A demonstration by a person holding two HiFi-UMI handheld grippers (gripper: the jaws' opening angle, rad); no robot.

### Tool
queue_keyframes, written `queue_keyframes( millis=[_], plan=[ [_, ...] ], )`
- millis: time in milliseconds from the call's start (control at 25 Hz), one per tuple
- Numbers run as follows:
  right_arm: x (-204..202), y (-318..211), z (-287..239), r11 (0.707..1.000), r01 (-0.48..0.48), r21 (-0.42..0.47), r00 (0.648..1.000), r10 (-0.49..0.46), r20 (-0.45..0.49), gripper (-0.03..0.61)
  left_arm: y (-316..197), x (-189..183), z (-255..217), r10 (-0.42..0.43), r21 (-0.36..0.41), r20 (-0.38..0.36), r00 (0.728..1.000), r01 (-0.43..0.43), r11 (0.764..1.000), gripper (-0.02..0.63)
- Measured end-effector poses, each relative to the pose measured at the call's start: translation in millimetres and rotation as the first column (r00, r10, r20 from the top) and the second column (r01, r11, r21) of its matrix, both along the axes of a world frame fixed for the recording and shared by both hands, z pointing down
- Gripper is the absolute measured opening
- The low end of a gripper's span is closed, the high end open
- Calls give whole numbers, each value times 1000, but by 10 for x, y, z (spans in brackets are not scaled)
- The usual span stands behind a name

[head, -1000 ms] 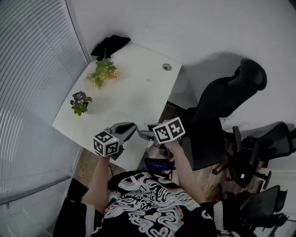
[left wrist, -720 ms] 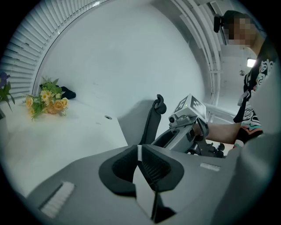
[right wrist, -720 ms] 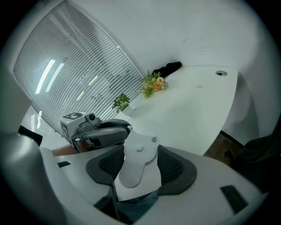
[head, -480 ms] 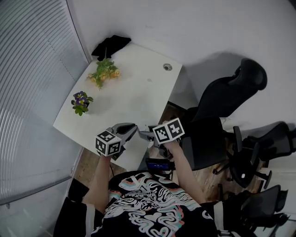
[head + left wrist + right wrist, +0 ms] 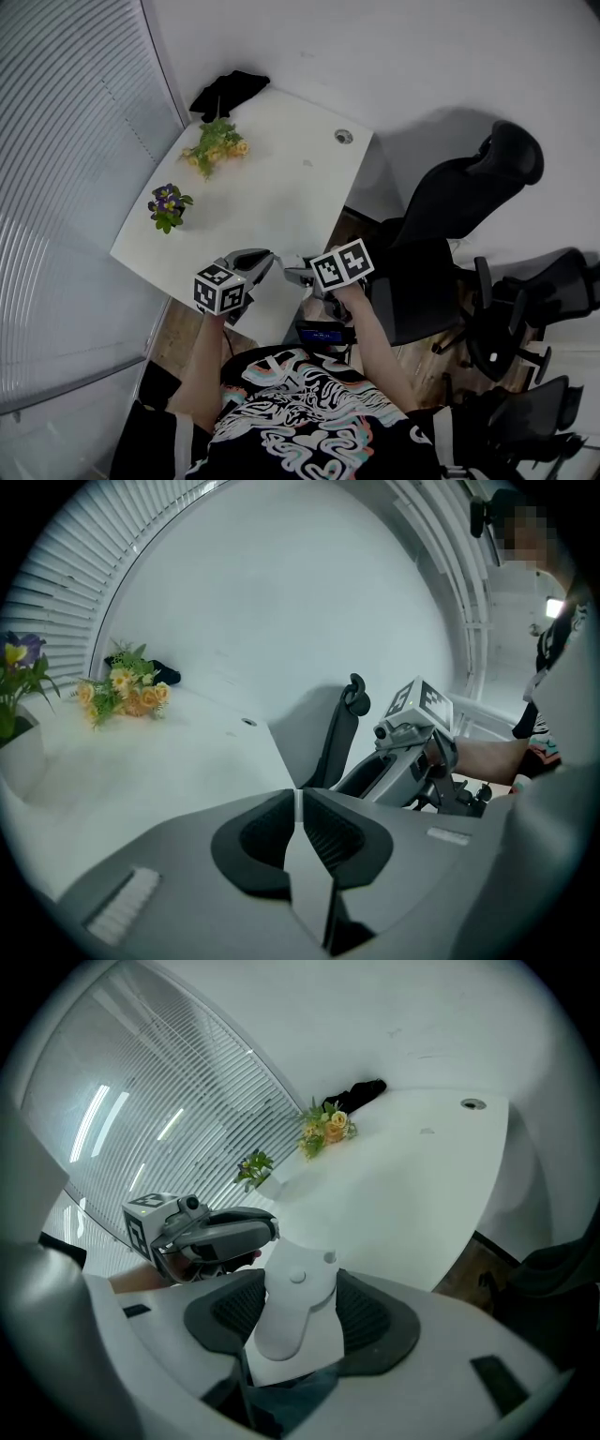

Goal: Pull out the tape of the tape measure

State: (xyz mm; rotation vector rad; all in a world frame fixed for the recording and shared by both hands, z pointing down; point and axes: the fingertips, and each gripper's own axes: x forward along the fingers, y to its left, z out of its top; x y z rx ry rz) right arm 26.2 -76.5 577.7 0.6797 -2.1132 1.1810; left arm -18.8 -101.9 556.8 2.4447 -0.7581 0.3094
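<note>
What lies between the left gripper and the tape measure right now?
Practically nothing: in the right gripper view the left gripper sits right by the top of the tape measure, only white table behind them.

- The tape measure (image 5: 292, 1312) sits deep between the pads of the right hand-held gripper (image 5: 302, 1283). Its lower end is hidden behind them, and the dark bluish shape (image 5: 291, 1387) beneath it cannot be made out.
- The tape (image 5: 298, 808) shows only as a thin pale sliver, edge-on, pinched in the left hand-held gripper (image 5: 298, 791). Any markings on it are too fine to see.
- In the head view, tape measure and tape are too small to pick out between the two hand-held grippers.
- The black heap (image 5: 228, 91) at the far corner of the bench (image 5: 281, 197) is too small to identify.
- The potted flower (image 5: 17, 682) is cut off by the left gripper view's edge.
- The chair (image 5: 562, 281) at the right runs off the head view.
</note>
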Motion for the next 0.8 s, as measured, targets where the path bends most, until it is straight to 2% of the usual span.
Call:
queue_keyframes(
  millis=[160, 280, 400, 640, 800],
  plan=[
    [3, 5, 24, 1000, 3, -8, 1000, -3, -10, 239, -5, -23, 33, -7, -7, 14, 1000, 7, 1000, 32],
    [38, 7, 61, 1000, 3, -10, 999, -4, -33, 239, -68, -156, 73, -57, -18, 30, 998, 58, 998, 32],
    [66, 22, 69, 1000, -11, -27, 1000, 11, -13, 238, -96, -276, 84, -97, -44, 1, 995, 97, 994, 31],
    [43, 64, 99, 999, -5, -45, 1000, 4, -19, 238, -62, -287, 137, -88, -37, 60, 994, 90, 995, 31],
    [59, 65, 143, 999, -2, -51, 999, 0, -43, 238, -93, -412, 189, -125, -49, 78, 989, 129, 990, 31]
  ],
)
